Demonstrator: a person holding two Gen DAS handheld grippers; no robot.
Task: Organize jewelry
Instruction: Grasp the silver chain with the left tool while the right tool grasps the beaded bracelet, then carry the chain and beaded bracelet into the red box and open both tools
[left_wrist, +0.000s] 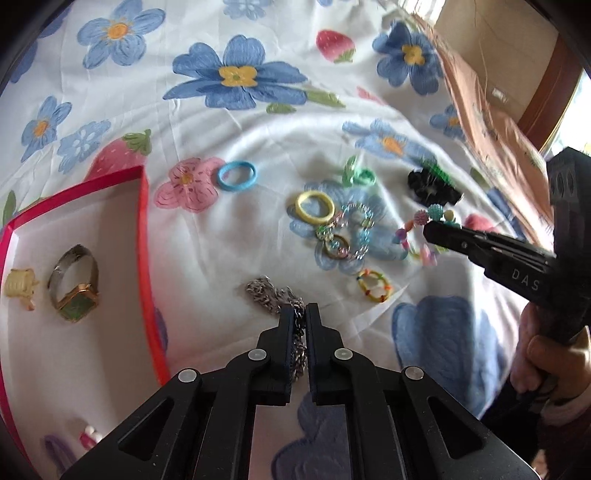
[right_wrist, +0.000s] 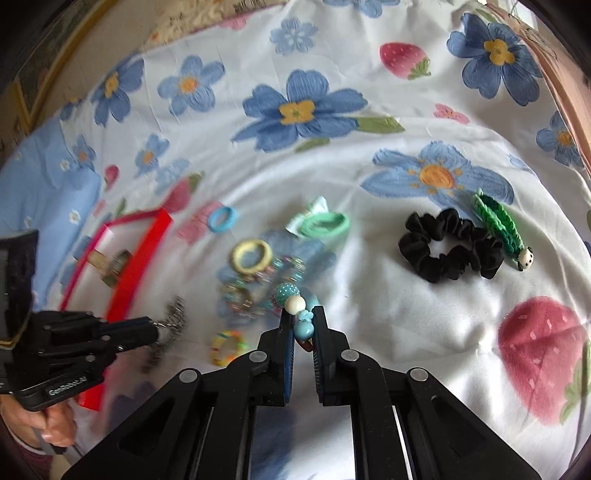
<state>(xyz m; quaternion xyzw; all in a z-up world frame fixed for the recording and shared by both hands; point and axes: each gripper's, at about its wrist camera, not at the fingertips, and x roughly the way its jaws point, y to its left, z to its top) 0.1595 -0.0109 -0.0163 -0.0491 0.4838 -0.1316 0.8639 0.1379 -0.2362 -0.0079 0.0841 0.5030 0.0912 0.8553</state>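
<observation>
Left gripper (left_wrist: 305, 314) closed on the silver chain (left_wrist: 271, 293), which trails onto the bedsheet (left_wrist: 221, 236) beside the red tray (left_wrist: 144, 229). Right gripper (right_wrist: 303, 319) closed on the bead bracelet (right_wrist: 293, 301), lifted clear of the sheet.

Count on the sheet: one blue ring (left_wrist: 236, 175), one yellow ring (left_wrist: 315, 207), one green tie (right_wrist: 324, 223), one black scrunchie (right_wrist: 448, 243), one green clip (right_wrist: 498, 227), one small rainbow band (left_wrist: 373, 285), one tangle of pastel chain links (left_wrist: 347, 236); number of pieces in it unclear.

In the tray: one metal band (left_wrist: 74, 269), one green-stone ring (left_wrist: 78, 304), one pale clip (left_wrist: 19, 287).

Left view only: tray contents sharp, plus a cardboard box (left_wrist: 495, 55) at the bed edge. Right view only: scrunchie and green clip in full; the tray is blurred.
</observation>
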